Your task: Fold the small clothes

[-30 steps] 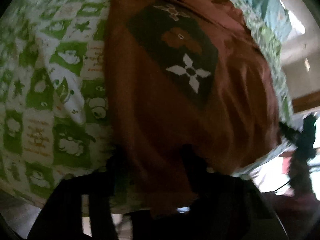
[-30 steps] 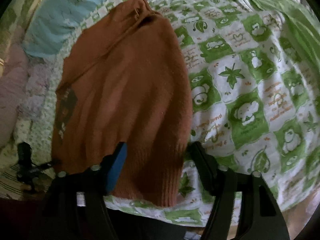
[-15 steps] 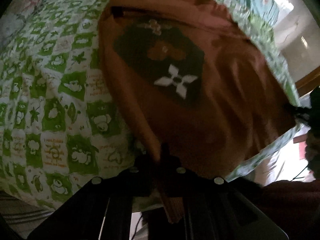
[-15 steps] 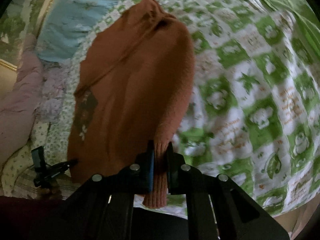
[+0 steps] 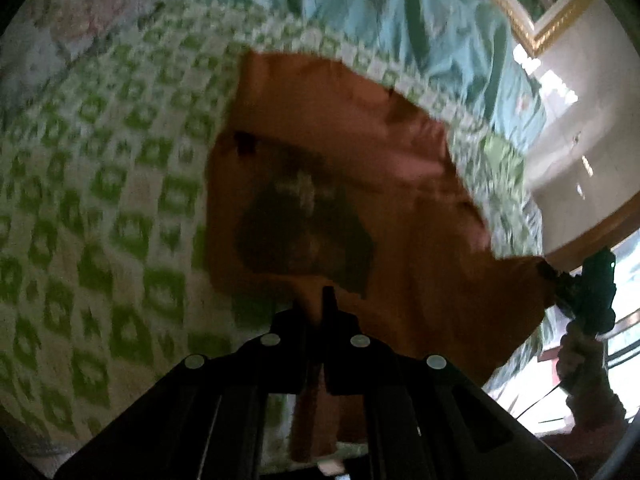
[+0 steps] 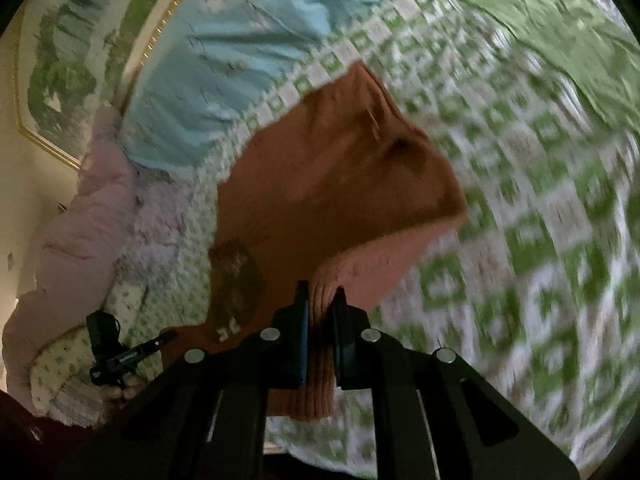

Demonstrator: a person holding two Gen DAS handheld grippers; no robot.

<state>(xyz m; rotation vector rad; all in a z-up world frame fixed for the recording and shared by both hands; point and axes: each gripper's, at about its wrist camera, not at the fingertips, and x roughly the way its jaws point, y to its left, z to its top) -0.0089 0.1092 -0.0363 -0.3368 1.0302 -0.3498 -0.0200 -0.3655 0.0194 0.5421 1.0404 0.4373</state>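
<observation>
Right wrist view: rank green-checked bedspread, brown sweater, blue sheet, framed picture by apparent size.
1. green-checked bedspread
2. brown sweater
3. blue sheet
4. framed picture
Sweater sits nearer the camera, so ranks 2 and 3 are unsure.

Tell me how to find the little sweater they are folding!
Look at the bed with the green and white checked quilt. Lying across its middle, below the pale blue bedding, is the sweater. It is the only rusty orange thing there, with a dark patch on its front.

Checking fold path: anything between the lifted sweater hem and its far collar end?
Nothing visible. Both tongs, left and right, are shut on the hem of the orange sweater; only the sweater's own body on the green-checked quilt lies ahead.
</observation>
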